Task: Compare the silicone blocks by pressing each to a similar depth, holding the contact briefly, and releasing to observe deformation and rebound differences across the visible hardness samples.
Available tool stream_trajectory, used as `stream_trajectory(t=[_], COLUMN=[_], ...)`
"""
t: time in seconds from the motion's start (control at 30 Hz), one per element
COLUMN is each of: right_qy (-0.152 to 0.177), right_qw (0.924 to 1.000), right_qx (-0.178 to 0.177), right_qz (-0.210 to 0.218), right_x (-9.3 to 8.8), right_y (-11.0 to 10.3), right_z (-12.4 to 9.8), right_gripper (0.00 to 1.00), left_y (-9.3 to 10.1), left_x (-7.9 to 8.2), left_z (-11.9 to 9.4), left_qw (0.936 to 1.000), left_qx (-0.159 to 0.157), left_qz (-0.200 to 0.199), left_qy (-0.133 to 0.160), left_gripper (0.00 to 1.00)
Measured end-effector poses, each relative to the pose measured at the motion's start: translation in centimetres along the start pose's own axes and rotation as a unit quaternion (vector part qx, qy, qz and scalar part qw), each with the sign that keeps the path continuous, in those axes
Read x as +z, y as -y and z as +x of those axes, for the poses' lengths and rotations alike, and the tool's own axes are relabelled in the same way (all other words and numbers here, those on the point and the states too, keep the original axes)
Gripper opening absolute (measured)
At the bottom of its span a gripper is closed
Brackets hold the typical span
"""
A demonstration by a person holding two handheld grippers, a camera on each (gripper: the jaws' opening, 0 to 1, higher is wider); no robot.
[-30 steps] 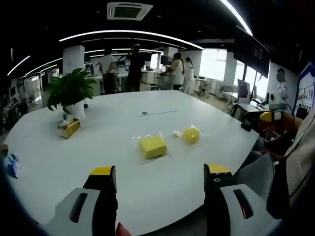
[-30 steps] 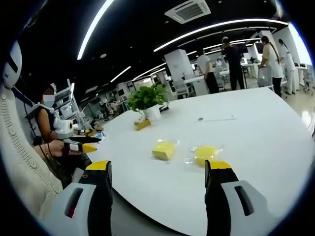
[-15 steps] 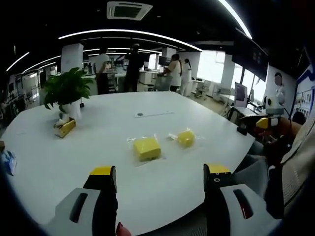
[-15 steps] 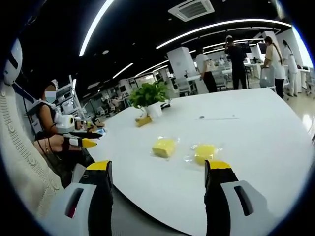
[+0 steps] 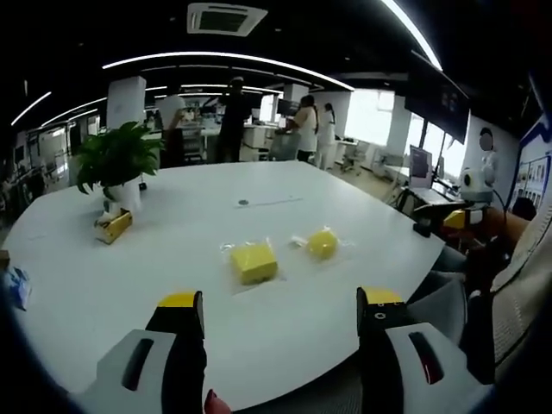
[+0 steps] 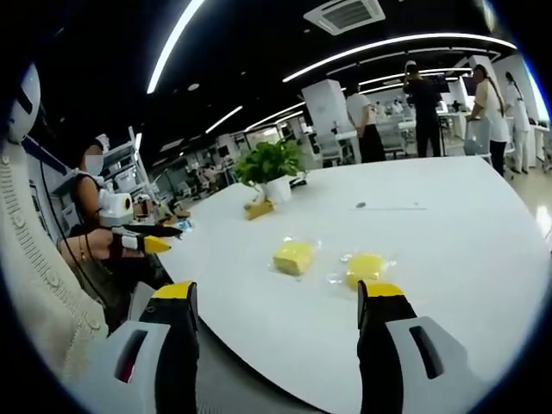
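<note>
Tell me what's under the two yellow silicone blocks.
Each block, square and round, sits in clear wrapping on the white table. What lies directly beneath them is covered.

A big white table point(image 5: 172, 259) carries two yellow blocks in clear wrappers: a square one point(image 5: 253, 262) and a rounder one point(image 5: 322, 243) just beside it. Farther back stand a potted plant point(image 5: 116, 164) and a small yellow box point(image 5: 114, 226) beside it.

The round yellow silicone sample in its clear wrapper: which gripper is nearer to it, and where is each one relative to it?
Right. The right gripper has the round yellow sample just past its right jaw tip. The left gripper sits farther back over the table edge.
</note>
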State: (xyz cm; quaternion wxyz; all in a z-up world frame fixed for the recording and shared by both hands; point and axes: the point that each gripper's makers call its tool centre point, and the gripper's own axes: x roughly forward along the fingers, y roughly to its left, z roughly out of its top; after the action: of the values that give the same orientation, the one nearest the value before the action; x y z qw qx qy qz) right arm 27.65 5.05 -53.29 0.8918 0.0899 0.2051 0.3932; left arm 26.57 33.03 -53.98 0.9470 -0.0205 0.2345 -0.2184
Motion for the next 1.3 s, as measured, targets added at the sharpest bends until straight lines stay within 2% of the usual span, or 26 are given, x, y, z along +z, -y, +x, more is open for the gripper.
stream_trajectory(t=[0.37,0.4,0.57,0.67,0.73,0.97,1.13,1.3], right_qy=[-0.002,-0.005,-0.009,-0.008,-0.008,-0.009,-0.009,-0.012], right_qw=[0.9999,0.9999,0.9999,0.9999,0.9999,0.9999,0.9999,0.9996], right_qx=[0.01,0.011,0.012,0.01,0.009,0.003,-0.007,-0.017], right_qz=[-0.003,-0.003,-0.003,0.0,0.002,0.007,0.012,0.019], right_x=[0.0,-0.1,-0.1,-0.1,-0.1,0.2,0.5,0.6], right_y=[0.1,0.1,0.3,0.6,0.7,1.1,1.7,2.3], right_z=[-0.4,-0.4,-0.5,-0.4,-0.3,0.6,1.2,1.8], right_gripper=[0.69,0.69,0.69,0.69,0.69,0.69,0.69,0.68], left_y=[1.2,1.4,1.4,1.4,1.0,-2.3,-3.5,-4.6], left_x=[0.3,0.4,0.6,1.1,1.9,3.6,4.3,3.9], left_z=[0.0,0.1,0.3,0.7,1.0,2.9,4.5,6.5], left_qw=[1.0,0.9999,0.9994,0.9973,0.9949,0.992,0.9906,0.9895], left_qx=[-0.004,-0.007,-0.012,-0.021,-0.026,-0.012,-0.018,-0.026], left_qz=[-0.002,-0.015,-0.034,-0.069,-0.093,-0.12,-0.132,-0.142], left_qy=[-0.005,-0.003,0.001,0.011,0.027,0.038,0.031,0.014], left_gripper=[0.71,0.71,0.71,0.71,0.71,0.72,0.71,0.71])
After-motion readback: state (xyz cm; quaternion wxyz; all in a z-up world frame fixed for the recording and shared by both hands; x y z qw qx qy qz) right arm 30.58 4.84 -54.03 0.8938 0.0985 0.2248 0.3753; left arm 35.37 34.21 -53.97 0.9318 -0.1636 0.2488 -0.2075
